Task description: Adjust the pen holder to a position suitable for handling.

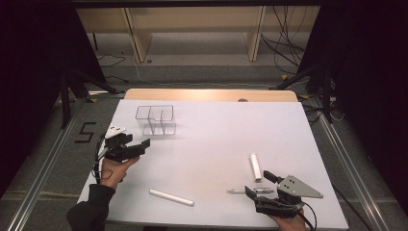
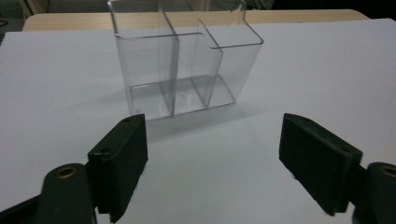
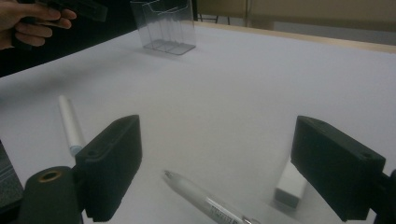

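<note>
Since pen (image 3: 205,200) lies low centre of right gripper view between spread jaws, right gripper (image 1: 265,185) poised to grab; left gripper (image 1: 131,140) open, empty, facing organizer (image 2: 182,60) upper centre, likely drop spot.

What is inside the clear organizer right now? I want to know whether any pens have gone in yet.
Nothing: the clear organizer shows bare compartments through its walls, and its far side is cut off in the left gripper view. The pen lies on the table, between the open right gripper jaws.
</note>
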A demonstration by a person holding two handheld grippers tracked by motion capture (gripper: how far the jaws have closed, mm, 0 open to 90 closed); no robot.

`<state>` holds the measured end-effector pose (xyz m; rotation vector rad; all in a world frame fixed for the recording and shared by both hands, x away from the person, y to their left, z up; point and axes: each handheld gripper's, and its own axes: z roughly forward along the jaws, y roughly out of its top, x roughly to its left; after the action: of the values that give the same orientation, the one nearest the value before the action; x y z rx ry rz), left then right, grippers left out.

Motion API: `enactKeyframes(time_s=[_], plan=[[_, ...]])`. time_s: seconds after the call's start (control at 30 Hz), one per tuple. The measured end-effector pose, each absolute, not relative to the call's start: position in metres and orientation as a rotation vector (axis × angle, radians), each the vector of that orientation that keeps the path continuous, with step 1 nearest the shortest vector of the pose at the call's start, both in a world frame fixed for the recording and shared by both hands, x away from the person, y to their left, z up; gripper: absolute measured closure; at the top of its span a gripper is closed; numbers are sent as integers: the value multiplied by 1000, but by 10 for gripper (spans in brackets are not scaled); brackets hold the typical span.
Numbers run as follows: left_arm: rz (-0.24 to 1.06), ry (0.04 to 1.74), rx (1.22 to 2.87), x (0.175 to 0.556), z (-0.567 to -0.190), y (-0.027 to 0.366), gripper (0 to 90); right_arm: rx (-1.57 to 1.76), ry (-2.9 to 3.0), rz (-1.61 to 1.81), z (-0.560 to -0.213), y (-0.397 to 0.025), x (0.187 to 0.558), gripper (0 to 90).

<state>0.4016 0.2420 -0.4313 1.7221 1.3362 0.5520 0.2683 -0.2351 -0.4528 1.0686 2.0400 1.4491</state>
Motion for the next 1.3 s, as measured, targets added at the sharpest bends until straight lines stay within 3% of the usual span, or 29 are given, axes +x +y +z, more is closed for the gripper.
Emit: enactKeyframes(time_s=[0.2,0.37,0.47,0.5,0.73,1.3], plan=[[600,1399,1696,415,-431,259,343,1067,2040,1450,-453,-235,268,174],[630,1456,1665,429,-434,271,551,1068,2043,1450,-453,-235,268,174],[630,1468,1657,439,-437,275,617,1069,2043,1452,-453,-235,268,174],[630,1471,1655,443,-439,277,703,1068,2044,1451,-453,-235,268,174],[626,1499,1621,468,-449,292,888,1072,2043,1452,-453,-236,269,177],[543,1518,1654,503,-456,290,891,1075,2042,1456,-454,-236,269,178]])
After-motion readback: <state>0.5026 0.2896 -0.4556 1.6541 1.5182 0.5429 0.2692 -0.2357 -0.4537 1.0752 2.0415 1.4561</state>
